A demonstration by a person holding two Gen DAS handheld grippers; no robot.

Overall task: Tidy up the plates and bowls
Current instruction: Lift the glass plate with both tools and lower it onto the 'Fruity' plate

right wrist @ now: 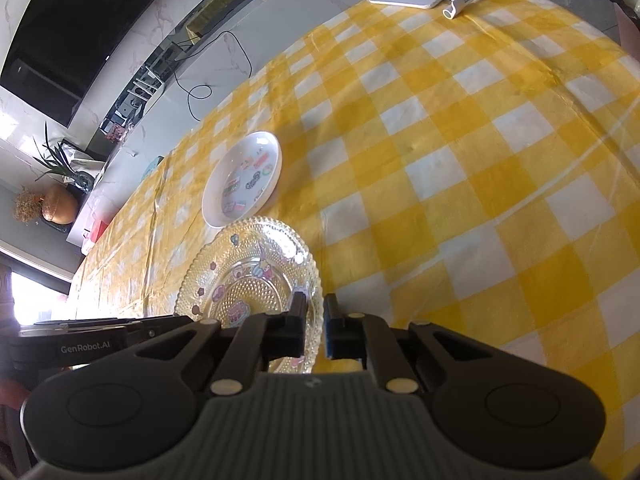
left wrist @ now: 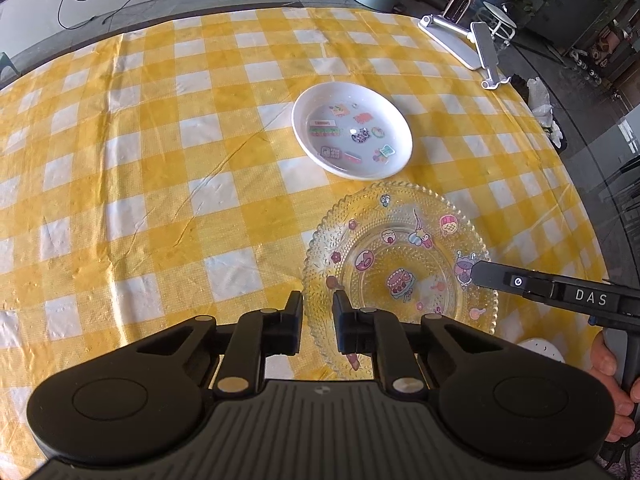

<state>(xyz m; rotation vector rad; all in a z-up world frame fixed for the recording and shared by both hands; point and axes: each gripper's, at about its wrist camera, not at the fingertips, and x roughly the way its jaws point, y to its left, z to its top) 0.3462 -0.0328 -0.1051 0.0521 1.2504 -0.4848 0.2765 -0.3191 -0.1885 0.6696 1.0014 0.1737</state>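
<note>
Both grippers are clamping the rim of the clear glass plate [left wrist: 400, 272] at once. The left gripper [left wrist: 318, 304] is biting the beaded edge at about nine o'clock on the plate, its jaws drawn in close with the rim between them. The right gripper [right wrist: 315, 308] is pinching the opposite edge at about three o'clock, jaws nearly together on the thin glass. In the left wrist view, the right tool's body is reaching in over the plate from four o'clock, with a hand [left wrist: 612, 392] wrapped around its handle at the frame's edge.

The glass plate is sitting on the yellow checked cloth [left wrist: 160, 160] covering the counter. The white dish [left wrist: 352, 130] with stickers is lying just beyond it at twelve o'clock, their rims nearly touching; whether they actually meet I cannot tell.

The likely step is lifting the glass plate to stack it with the white dish. The risk is slip: the pads are gripping only a narrow, bumpy, smooth-glass rim, so uneven lifting by the two hands could be tilting the plate and letting it slide out of one pinch. Squeezing harder could be chipping the edge. Dragging rather than lifting could be knocking the white dish or bunching the cloth.
</note>
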